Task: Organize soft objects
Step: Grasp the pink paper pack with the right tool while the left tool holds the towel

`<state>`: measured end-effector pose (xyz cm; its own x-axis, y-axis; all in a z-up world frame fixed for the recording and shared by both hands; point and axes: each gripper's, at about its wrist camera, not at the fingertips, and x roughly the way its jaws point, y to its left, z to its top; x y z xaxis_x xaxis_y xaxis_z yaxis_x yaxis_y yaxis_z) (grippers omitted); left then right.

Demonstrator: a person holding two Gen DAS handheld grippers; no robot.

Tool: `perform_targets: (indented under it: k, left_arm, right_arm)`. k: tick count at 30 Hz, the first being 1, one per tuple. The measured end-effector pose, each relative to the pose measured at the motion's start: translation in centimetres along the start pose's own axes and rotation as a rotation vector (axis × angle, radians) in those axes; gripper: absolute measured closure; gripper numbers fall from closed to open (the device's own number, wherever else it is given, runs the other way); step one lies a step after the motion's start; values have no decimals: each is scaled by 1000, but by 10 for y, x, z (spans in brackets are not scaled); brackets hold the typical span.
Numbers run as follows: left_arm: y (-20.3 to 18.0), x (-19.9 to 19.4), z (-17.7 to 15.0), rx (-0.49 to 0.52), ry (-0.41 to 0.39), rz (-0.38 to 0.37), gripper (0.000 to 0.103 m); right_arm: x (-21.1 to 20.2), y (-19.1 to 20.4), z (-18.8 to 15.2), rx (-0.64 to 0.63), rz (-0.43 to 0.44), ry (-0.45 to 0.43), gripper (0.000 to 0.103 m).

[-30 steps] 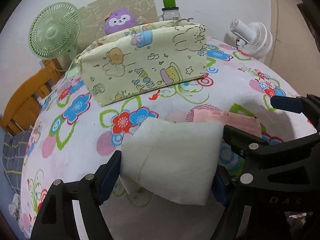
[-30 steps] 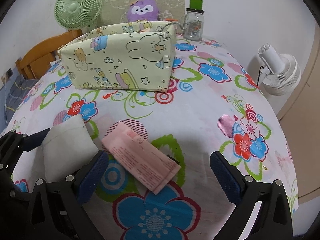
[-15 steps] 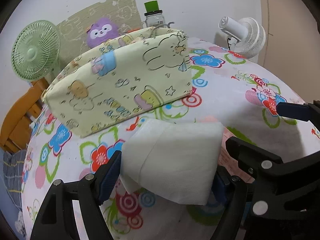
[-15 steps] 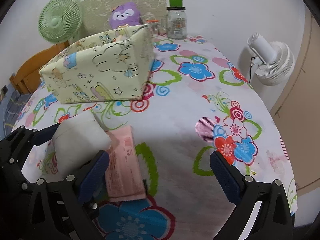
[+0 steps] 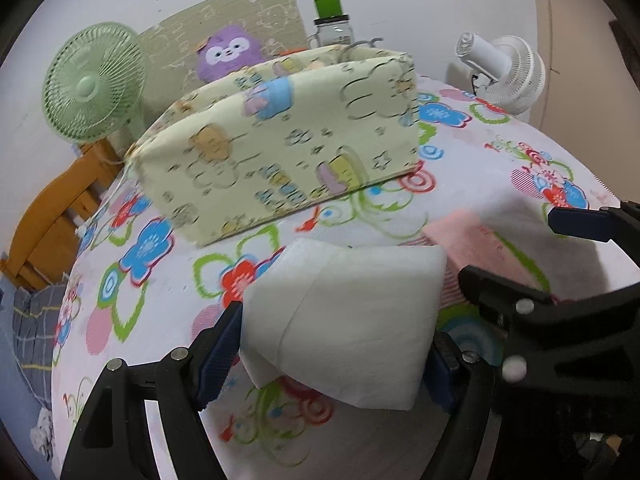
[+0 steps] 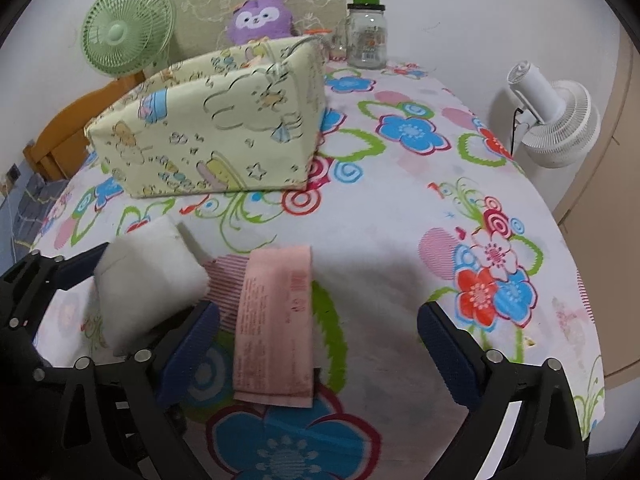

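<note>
A: Two soft items left outside the pale yellow cartoon-print fabric bin (image 5: 280, 148)?
B: Yes. Left gripper (image 5: 336, 344) clamped on white padded cloth pack (image 5: 344, 320), held just above floral tablecloth (image 6: 400, 220). Right gripper (image 6: 318, 344) closing, nothing pinched; flat pink packet (image 6: 276, 320) lying between jaws, unlifted.

the right gripper (image 6: 318, 334) now straddles the pink packet (image 6: 276, 324), its jaws closing, with the packet lying lengthwise between them.
</note>
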<state>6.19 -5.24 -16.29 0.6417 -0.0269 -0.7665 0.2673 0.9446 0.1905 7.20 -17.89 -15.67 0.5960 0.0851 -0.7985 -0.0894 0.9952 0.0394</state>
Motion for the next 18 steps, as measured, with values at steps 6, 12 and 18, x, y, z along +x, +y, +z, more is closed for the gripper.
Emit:
perform_targets:
  k: [6,12,18]
  left_arm:
    - [7,-4,-7,-22,2,2,22]
    - [7,-3,-6,-35,1,-18,22]
    - [7,-5,-3,-40,-12,-24,22]
  right_arm:
    - [6,9,-3,-7,-21,29,21]
    - [5,20,-4,-44,-52,14,52]
    - [5,22,0,-27,-29,15,60]
